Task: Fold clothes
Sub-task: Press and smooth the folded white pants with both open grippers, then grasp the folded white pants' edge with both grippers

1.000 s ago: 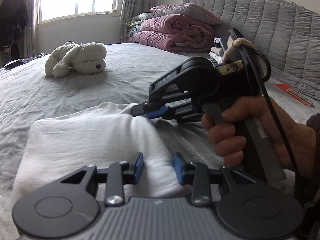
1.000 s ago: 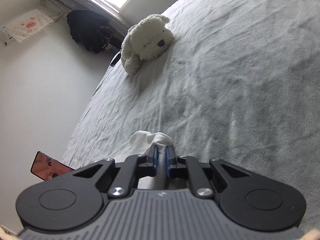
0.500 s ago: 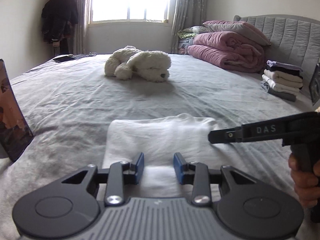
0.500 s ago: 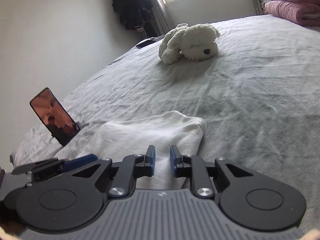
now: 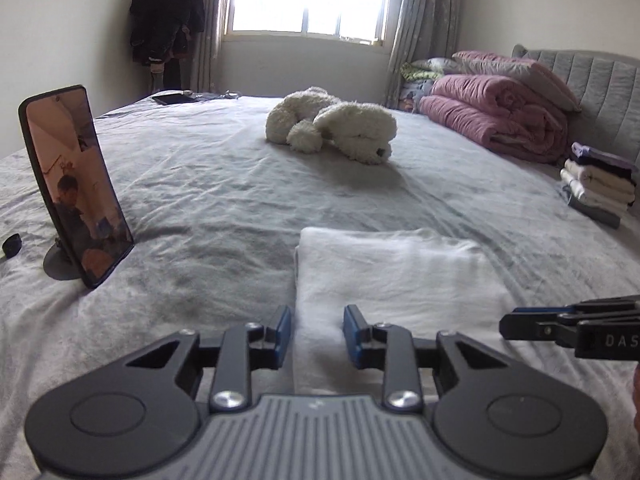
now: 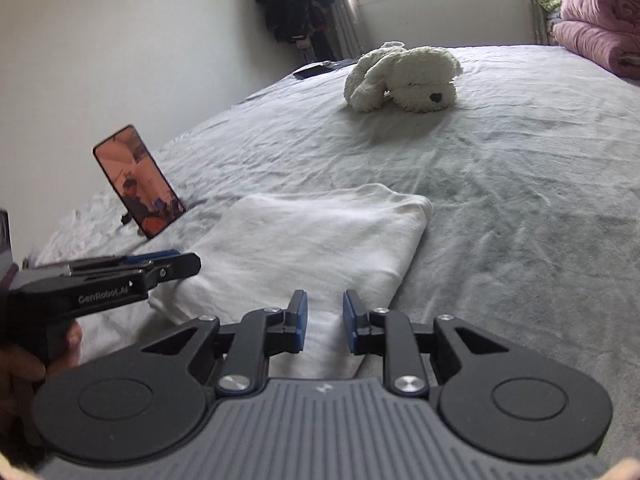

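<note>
White folded garment (image 5: 394, 276) is lying flat on the grey bed (image 5: 224, 196), close to the near edge, pretty neat rectangle. Left gripper (image 5: 316, 332) sits over its near left corner, jaws spread apart and holding nothing. Right gripper (image 6: 324, 322) is at the near right side, jaws released too, cloth just showing between them. Plush dog (image 5: 334, 130) is well apart toward the far edge, phone on a stand (image 5: 76, 184) by the left edge.

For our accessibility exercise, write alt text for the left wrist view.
An open left gripper hovers over a folded white garment on a grey bed. The right gripper enters from the right. Beyond lie a white plush dog, a propped phone and stacked folded clothes.
</note>
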`<state>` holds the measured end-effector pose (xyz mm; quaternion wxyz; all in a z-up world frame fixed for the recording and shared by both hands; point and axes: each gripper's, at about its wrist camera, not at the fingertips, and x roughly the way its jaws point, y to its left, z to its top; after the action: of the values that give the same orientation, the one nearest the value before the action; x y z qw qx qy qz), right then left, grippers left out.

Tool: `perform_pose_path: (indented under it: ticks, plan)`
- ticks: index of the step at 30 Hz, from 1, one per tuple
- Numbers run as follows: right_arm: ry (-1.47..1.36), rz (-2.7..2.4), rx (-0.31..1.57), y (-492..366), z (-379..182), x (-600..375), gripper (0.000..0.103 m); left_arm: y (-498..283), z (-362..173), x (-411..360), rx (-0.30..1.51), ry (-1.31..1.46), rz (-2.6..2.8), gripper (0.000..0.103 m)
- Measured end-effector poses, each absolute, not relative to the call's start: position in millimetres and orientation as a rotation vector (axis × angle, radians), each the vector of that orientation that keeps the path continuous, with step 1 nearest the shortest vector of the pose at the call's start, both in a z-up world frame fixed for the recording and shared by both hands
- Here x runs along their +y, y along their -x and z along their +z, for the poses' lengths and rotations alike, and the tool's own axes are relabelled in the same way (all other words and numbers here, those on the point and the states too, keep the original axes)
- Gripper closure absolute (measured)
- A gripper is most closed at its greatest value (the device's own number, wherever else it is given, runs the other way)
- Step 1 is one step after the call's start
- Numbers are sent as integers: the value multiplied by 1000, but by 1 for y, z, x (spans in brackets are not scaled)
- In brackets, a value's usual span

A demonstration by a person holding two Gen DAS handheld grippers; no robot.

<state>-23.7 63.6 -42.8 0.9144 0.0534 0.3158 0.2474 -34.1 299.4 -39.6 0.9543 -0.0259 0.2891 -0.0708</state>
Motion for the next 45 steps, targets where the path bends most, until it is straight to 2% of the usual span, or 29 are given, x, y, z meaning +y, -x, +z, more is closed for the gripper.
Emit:
perform_pose_path:
  ticks: [3, 5, 10, 12, 20, 26, 36, 45]
  plan:
    - [-57, 517, 654, 36, -43, 61, 78, 37, -39, 308, 599, 80, -136, 70]
    - [-55, 515, 677, 40, -43, 55, 72, 39, -37, 314, 603, 95, -112, 70]
    - [-145, 504, 736, 39, -44, 37, 71, 32, -28, 327, 646, 186, 2, 68]
    - [-191, 495, 756, 35, -42, 32, 68, 26, -27, 332, 679, 241, 35, 62]
    - [-319, 472, 842, 24, -37, 25, 48, 10, -23, 335, 759, 302, 111, 28]
    - [-404, 479, 890, 16, -39, 19, 40, -1, -25, 321, 809, 275, 75, 16]
    - [-558, 483, 950, -13, -44, 6, 38, -24, -32, 304, 836, 311, -31, 18]
    - [-821, 488, 963, -44, -62, -11, 38, -39, -37, 299, 832, 316, -46, 27]
